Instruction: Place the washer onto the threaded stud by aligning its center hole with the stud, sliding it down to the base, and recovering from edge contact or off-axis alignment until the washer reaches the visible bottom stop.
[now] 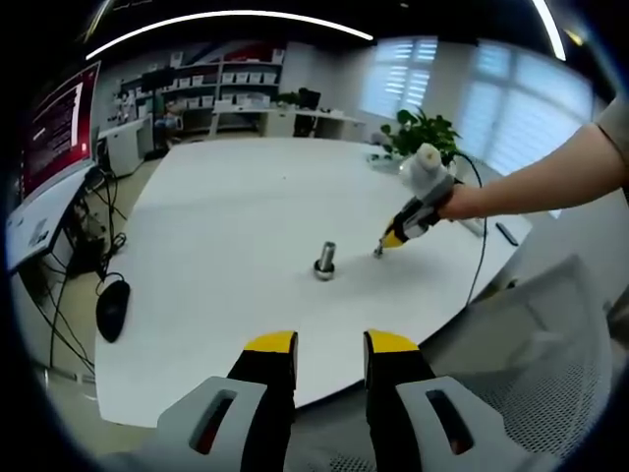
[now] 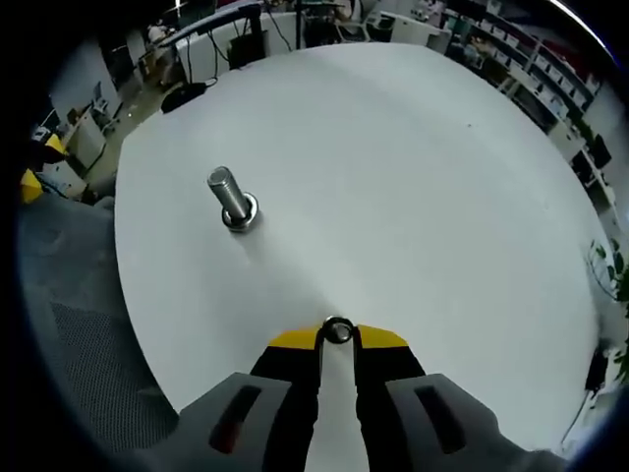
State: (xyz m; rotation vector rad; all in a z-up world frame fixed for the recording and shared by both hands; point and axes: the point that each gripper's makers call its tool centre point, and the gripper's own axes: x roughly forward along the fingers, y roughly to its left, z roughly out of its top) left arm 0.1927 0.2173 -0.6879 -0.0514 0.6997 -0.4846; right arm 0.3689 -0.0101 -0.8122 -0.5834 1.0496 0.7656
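1. Left gripper view. Item: white surface (image 1: pixel 226 246), rounded edge. Item: threaded stud (image 1: pixel 325 261), upright near the middle, its base flange resting on the surface. Item: left claw (image 1: pixel 330 344), jaws spread with bare surface between them, holding nothing, held back at the near edge. Item: right claw (image 1: pixel 385 245), entering from the right on a person's hand (image 1: pixel 462 202), tips low beside the stud. A small dark speck sits at those tips (probably the washer; too small to confirm here). Also: a computer mouse (image 1: pixel 112 307) at the left edge, a potted plant (image 1: pixel 425 133) at the far side.

2. Right gripper view. Item: washer (image 2: pixel 337 331), pinched on edge between the pressed-together tips of the right claw (image 2: pixel 337 338), its hole facing the camera. Item: stud (image 2: pixel 232 198), ahead and to the left of the washer, apart from it, long axis vertical. Judgement: the right claw is the nearer; the washer must turn flat and travel left-forward over the stud's top. Thread detail and bottom stop are hard to make out.
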